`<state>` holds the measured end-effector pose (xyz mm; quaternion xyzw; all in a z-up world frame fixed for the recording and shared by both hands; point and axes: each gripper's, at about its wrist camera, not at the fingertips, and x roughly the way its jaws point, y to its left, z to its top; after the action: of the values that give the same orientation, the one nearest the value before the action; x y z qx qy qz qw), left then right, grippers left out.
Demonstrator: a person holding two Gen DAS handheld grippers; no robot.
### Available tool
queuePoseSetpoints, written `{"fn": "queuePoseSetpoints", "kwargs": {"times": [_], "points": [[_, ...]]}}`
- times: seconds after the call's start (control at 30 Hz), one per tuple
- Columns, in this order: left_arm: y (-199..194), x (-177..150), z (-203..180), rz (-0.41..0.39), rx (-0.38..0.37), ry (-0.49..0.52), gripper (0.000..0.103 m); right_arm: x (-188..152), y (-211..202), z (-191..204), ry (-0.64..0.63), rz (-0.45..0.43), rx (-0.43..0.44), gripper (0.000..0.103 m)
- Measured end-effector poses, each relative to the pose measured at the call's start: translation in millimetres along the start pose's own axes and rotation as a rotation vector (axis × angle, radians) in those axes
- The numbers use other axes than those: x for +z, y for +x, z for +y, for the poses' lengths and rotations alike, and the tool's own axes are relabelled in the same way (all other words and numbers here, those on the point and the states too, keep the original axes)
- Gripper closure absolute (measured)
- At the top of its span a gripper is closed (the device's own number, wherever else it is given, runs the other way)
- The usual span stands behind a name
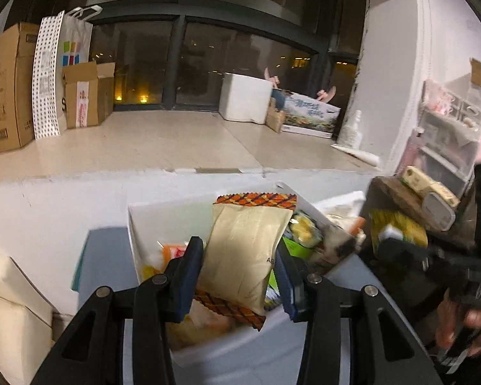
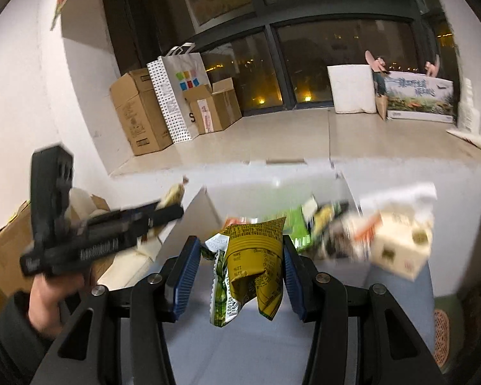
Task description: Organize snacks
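Through the left wrist camera I see a pale tabletop (image 1: 48, 211) ending at a tiled floor (image 1: 163, 141), with cartons (image 1: 6, 86) and a paper bag (image 1: 75, 48) against dark windows (image 1: 234, 61). My left gripper (image 1: 239, 272) pinches a beige packet (image 1: 243, 253) between its fingers, above a white box (image 1: 163, 221) full of snacks. A shelf unit (image 1: 449, 134) on the right shows only here.

Through the right wrist camera, my right gripper (image 2: 239, 268) has its fingers clamped on a crumpled yellow packet (image 2: 256, 256), with a green wrapper (image 2: 221, 288) hanging beside it. Only here do I see a cream box (image 2: 400, 247) at right, blurred.
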<state>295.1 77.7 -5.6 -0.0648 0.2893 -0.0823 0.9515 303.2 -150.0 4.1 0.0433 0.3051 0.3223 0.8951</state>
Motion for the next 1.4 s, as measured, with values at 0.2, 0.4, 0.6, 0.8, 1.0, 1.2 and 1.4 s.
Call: {"fn": "queuePoseSetpoints", "kwargs": {"times": [0.2,0.4,0.6,0.8,1.0,1.2,1.4], "points": [[29,4,14,0.036,0.043,-0.034,0.007,35,49,-20,0.038,0.06,-0.061,0.037],[30,-6,10,0.052,0.08,-0.005,0.0,40,54,-41,0.128,0.018,-0.114,0.0],[6,-16,-4,-0.015,0.125,0.019,0.0,32,42,-23,0.043,-0.01,-0.123,0.0],[-47,-26,-29,-0.116,0.398,0.044,0.0,20,-2,11,-0.083,-0.068,-0.238,0.0],[-97,-55,-53,-0.073,0.338,-0.001,0.0,-6,-72,26,-0.048,-0.114,-0.167,0.0],[-145,-93,-86,-0.02,0.298,-0.035,0.0,-54,-117,45,-0.079,-0.082,-0.147,0.0],[-190,-125,-113,-0.016,0.275,-0.078,0.0,-100,-156,52,-0.09,-0.058,-0.196,0.0]]}}
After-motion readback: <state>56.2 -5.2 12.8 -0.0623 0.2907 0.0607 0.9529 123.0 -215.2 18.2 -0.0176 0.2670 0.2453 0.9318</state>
